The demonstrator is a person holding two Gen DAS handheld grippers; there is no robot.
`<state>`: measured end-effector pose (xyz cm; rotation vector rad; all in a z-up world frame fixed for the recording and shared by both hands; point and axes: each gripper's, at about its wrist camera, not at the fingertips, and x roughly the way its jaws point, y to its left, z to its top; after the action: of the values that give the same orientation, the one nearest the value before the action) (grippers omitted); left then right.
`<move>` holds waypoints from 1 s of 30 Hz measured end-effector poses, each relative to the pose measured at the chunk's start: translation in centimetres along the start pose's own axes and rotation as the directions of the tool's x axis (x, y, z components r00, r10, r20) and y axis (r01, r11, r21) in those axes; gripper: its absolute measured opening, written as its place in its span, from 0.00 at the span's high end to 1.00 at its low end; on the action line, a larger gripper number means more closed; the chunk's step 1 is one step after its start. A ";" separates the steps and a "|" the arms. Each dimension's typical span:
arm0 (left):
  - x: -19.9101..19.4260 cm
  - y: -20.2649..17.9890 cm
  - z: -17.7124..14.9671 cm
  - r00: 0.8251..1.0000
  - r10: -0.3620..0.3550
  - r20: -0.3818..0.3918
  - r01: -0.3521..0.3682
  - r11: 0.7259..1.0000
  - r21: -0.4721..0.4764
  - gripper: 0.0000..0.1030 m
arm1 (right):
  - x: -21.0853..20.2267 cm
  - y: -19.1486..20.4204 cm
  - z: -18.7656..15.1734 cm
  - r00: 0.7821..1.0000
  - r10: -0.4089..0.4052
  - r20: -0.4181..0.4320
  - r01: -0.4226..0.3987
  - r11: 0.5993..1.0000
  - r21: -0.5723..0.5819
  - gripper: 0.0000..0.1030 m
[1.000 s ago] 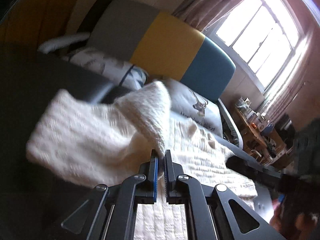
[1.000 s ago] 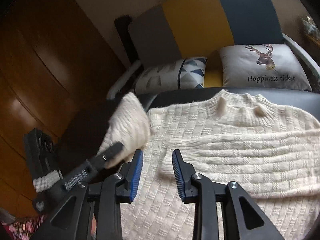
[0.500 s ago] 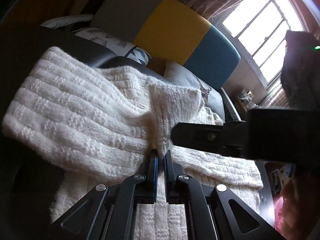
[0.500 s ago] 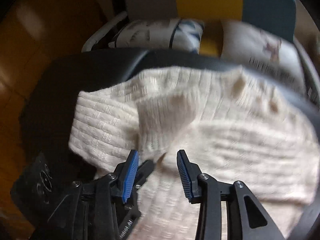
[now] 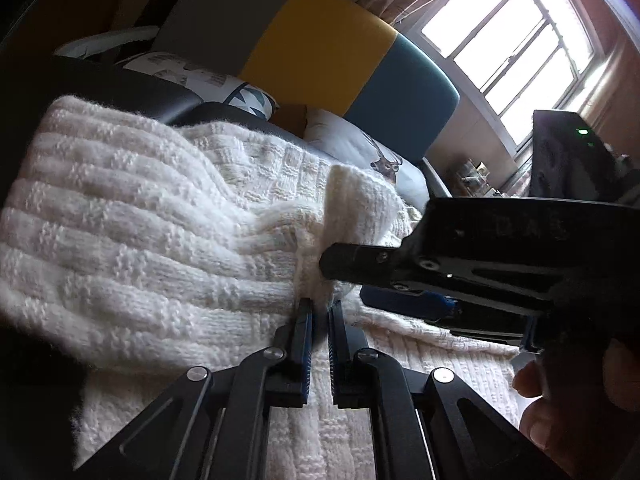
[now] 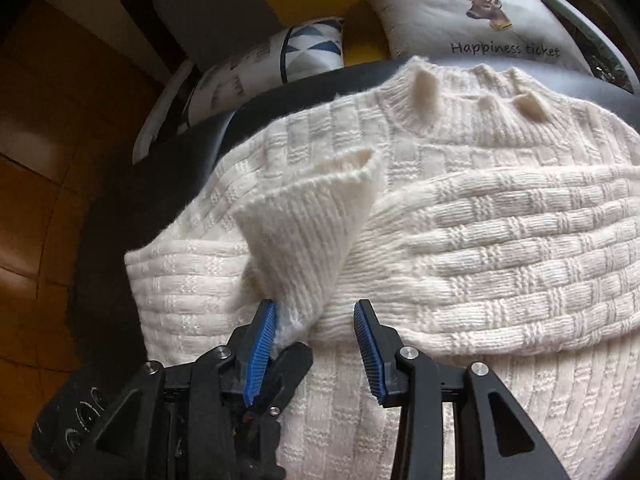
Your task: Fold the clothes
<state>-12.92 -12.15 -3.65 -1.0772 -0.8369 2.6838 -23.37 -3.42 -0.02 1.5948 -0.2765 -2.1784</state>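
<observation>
I had the cream sweater (image 6: 460,240) spread on a dark padded surface (image 6: 280,100), cushions (image 6: 480,28) and a grey-yellow-teal backrest (image 5: 320,52) behind, window (image 5: 516,28) bright. My left gripper (image 5: 319,308) pinched the sleeve cuff (image 6: 312,216); my right gripper (image 6: 316,320) stood spread apart above the knit.

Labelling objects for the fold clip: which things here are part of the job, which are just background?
Job:
cream knit sweater
its sleeve cuff, pinched by the left gripper
right gripper, open beside the cuff

Background:
deer cushion
triangle-print cushion
grey, yellow and teal sofa back
window
</observation>
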 end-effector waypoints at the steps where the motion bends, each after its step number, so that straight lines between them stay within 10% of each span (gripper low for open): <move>1: 0.0 0.0 -0.1 1.000 0.001 -0.001 -0.001 1.000 0.001 0.95 | 0.0 -0.2 0.0 1.000 0.006 0.010 -0.006 1.000 0.012 0.61; 8: -0.1 -0.5 -0.4 1.000 0.007 0.000 -0.007 1.000 0.021 0.95 | -0.3 -0.8 -0.2 0.995 0.089 0.051 -0.094 0.991 0.099 0.60; 14: -0.1 -0.8 -0.7 1.000 -0.009 -0.009 0.010 0.999 0.035 0.94 | 0.1 0.0 -0.4 0.994 -0.094 0.054 0.093 0.996 0.009 0.61; 25: 0.3 -0.8 -0.6 1.000 -0.014 -0.020 0.015 1.000 0.018 0.94 | 0.0 -4.9 -1.0 0.976 0.189 0.111 -0.213 0.938 0.273 0.65; 30: 0.8 -0.6 -0.5 1.000 -0.013 -0.026 0.014 1.000 0.019 0.94 | -0.5 -5.8 -1.3 0.977 0.169 0.132 -0.202 0.933 0.297 0.79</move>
<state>-13.25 -11.19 -4.07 -1.0954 -0.8099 2.6556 -23.29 2.02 -2.34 1.5388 -0.8042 -2.1511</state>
